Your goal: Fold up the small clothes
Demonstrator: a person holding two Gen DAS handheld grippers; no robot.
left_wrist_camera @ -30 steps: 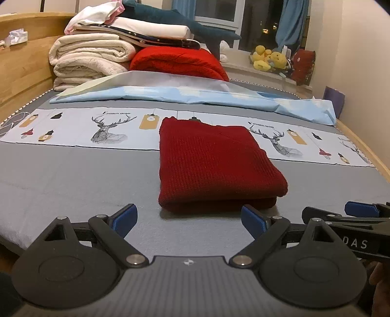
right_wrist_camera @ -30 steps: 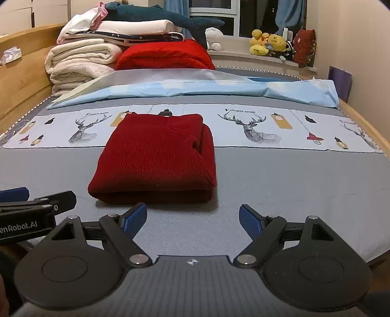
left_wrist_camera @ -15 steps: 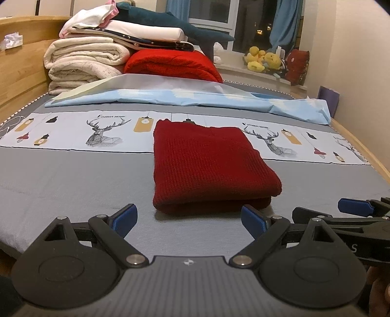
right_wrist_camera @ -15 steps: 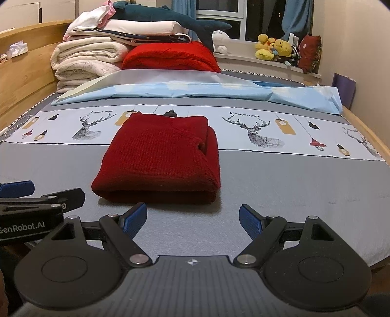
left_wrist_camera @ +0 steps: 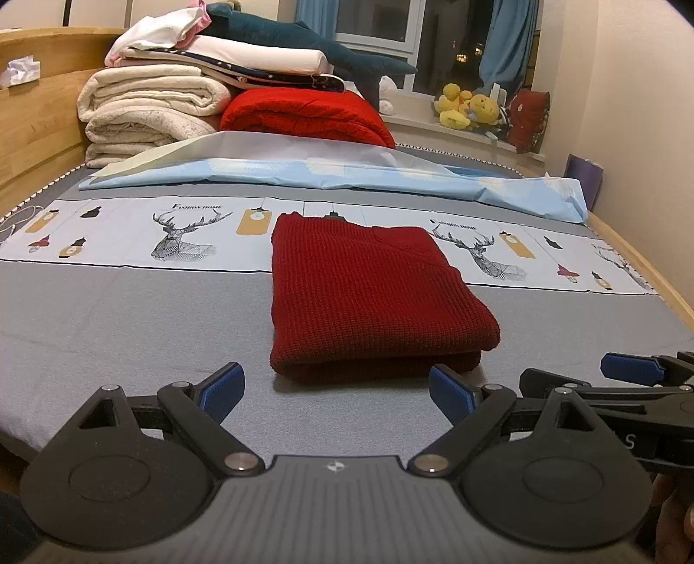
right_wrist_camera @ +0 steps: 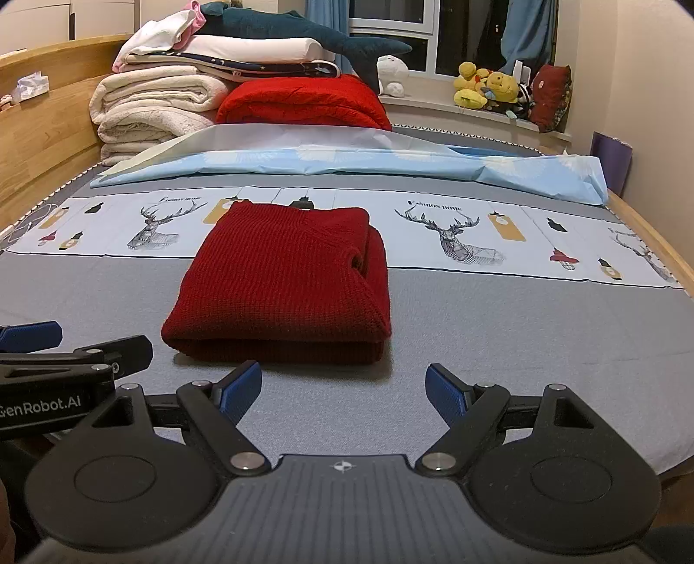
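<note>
A dark red knitted sweater (left_wrist_camera: 368,295) (right_wrist_camera: 282,286) lies folded into a thick rectangle on the grey bed sheet (left_wrist_camera: 130,329). Its far end overlaps a pale strip printed with deer. My left gripper (left_wrist_camera: 336,388) hovers just in front of the sweater's near fold, open, with only sheet between its blue pads. My right gripper (right_wrist_camera: 342,388) is open too, near the sweater's right front corner and not touching it. The two grippers sit side by side: the right gripper (left_wrist_camera: 594,375) shows at the left wrist view's edge, the left gripper (right_wrist_camera: 78,342) at the right wrist view's edge.
At the bed's far end are stacked cream blankets (left_wrist_camera: 152,113), a red quilt (left_wrist_camera: 308,113), a blue shark plush (left_wrist_camera: 303,39) and a light blue sheet (left_wrist_camera: 347,173). A wooden headboard (left_wrist_camera: 34,130) runs along the left, a wooden rail (left_wrist_camera: 642,260) along the right. Plush toys (left_wrist_camera: 468,108) sit on the windowsill.
Both views have shifted only slightly. The sweater lies as before and both grippers remain open in front of it.
</note>
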